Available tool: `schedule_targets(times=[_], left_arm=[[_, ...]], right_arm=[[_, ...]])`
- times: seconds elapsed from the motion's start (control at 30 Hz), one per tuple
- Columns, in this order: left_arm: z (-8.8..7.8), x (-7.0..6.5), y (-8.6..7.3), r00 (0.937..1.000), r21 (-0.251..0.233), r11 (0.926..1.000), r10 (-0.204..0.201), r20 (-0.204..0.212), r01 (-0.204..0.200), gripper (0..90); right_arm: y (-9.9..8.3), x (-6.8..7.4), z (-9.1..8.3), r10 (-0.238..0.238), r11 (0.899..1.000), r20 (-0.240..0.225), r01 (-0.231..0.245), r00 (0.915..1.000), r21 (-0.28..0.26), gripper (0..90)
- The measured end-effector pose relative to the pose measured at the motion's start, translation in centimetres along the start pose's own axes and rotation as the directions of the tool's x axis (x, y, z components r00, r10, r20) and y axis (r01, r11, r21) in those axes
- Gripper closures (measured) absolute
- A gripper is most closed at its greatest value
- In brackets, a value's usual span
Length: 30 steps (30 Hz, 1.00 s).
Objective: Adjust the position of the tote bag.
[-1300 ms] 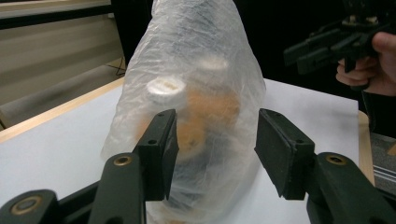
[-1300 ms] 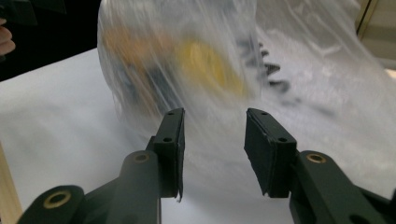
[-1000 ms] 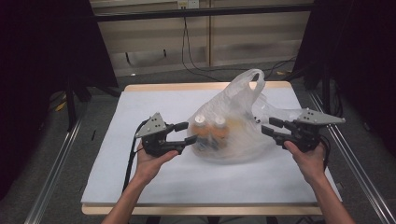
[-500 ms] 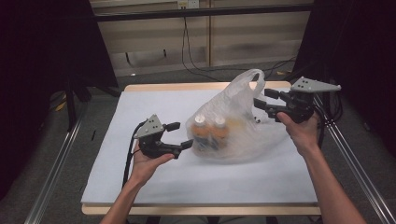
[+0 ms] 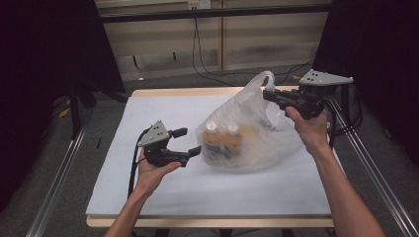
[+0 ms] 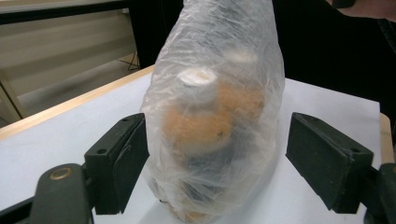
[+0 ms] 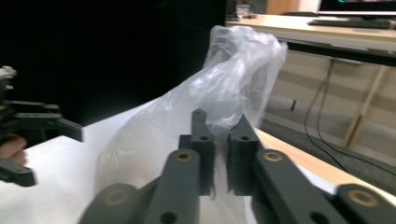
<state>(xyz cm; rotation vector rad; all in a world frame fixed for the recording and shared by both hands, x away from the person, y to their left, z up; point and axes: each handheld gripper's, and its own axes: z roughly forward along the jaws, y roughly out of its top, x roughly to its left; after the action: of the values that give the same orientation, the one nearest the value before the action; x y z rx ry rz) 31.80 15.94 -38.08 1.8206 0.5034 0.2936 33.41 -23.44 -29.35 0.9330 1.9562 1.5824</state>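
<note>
**Right tool rose and pinched the bag's handle**

The right tool (image 5: pixel 269 94) left its place low beside the plastic bag (image 5: pixel 247 131) and rose to the bag's upper far corner, where its jaws closed on the handle loop (image 7: pixel 219 116). The thin plastic was drawn up taut there. The left tool (image 5: pixel 190 142), just beside the bag's other end, opened its jaws wider, with the bag's end between them untouched.

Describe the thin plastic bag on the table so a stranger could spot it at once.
Start at the white-topped table with a wooden edge. Right of its middle sits a crinkled, see-through plastic bag, its handle loop pinched in the jaws of the right gripper, with the open left gripper beside its base. It is the sole soft, translucent thing there, with white-capped orange bottles showing through.
</note>
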Motion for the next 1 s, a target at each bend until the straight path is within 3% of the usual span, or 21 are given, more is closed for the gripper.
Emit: schedule_targets(times=[0.07,0.47,0.57,0.77,1.0], left_arm=[[-0.2,0.0,0.1,0.9998,0.011,0.9999,0.007,-0.019,-0.007,20.6],[-0.2,-0.2,1.1,0.9997,-0.03,0.9994,0.02,-0.014,-0.02,20.9],[-0.1,-0.4,1.3,0.9988,-0.034,0.9982,0.048,-0.013,-0.049,23.6],[0.2,-0.5,1.5,0.9992,-0.049,0.998,0.039,-0.005,-0.039,26.4],[-0.1,0.1,3.5,0.9987,-0.101,0.9938,0.044,-0.028,-0.046,31.8]], right_arm=[[0.2,0.2,0.1,-0.004,1.0,-0.008,0.004,1.0,0.0,85.3],[4.3,3.0,1.7,-0.066,0.997,-0.101,0.062,0.9927,-0.044,88.4],[5.3,3.7,2.2,-0.087,0.995,-0.119,0.081,0.989,-0.057,88.5],[6.7,4.8,3.2,-0.097,0.993,-0.148,0.087,0.9841,-0.074,88.7],[8.1,7.0,5.1,-0.138,0.989,-0.19,0.127,0.9721,-0.072,88.9]])
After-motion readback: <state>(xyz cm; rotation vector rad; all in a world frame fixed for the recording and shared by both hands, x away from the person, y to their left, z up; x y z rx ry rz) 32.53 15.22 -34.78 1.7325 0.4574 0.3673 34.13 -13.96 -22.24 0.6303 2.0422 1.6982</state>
